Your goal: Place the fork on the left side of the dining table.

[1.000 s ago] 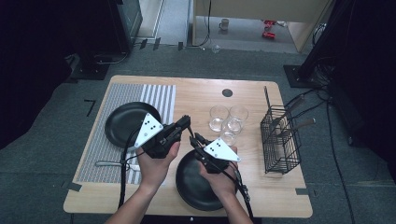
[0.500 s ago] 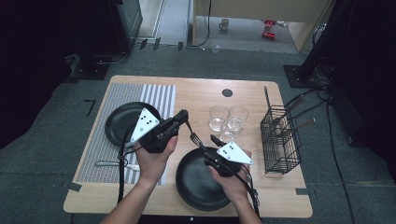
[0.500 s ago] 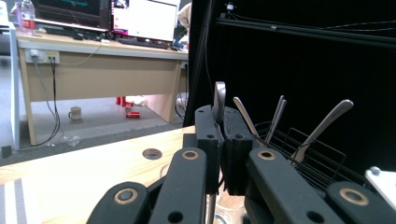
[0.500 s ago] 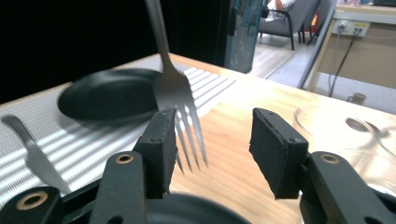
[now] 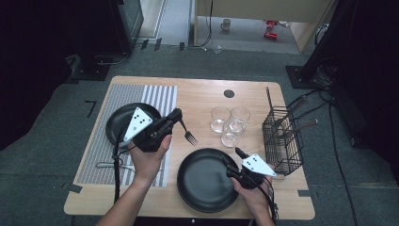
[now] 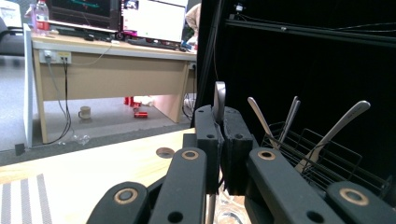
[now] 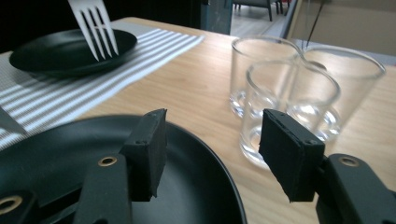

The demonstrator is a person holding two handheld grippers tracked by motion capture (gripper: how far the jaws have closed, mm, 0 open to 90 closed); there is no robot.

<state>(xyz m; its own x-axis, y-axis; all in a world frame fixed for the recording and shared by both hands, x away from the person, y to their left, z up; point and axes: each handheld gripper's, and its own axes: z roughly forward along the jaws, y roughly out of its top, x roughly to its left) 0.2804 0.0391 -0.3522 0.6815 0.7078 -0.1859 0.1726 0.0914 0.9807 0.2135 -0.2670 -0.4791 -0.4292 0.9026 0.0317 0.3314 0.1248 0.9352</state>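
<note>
My left gripper hangs over the table's middle, shut on the handle of a silver fork whose tines point down and to the right. In the left gripper view the jaws pinch the fork handle upright. My right gripper sits low at the right rim of the near black plate. Its jaws have just been opening and stand apart with nothing between them. The fork tines hang at the top left of the right gripper view, over the far plate.
A second black plate lies on a striped placemat, with another utensil near the mat's front. Three clear glasses stand together right of centre. A black wire basket with cutlery stands at the right edge.
The right gripper has pulled away from the fork, moving right and toward the table's near edge, and its jaws have spread. The left gripper keeps the fork, nearly still.
</note>
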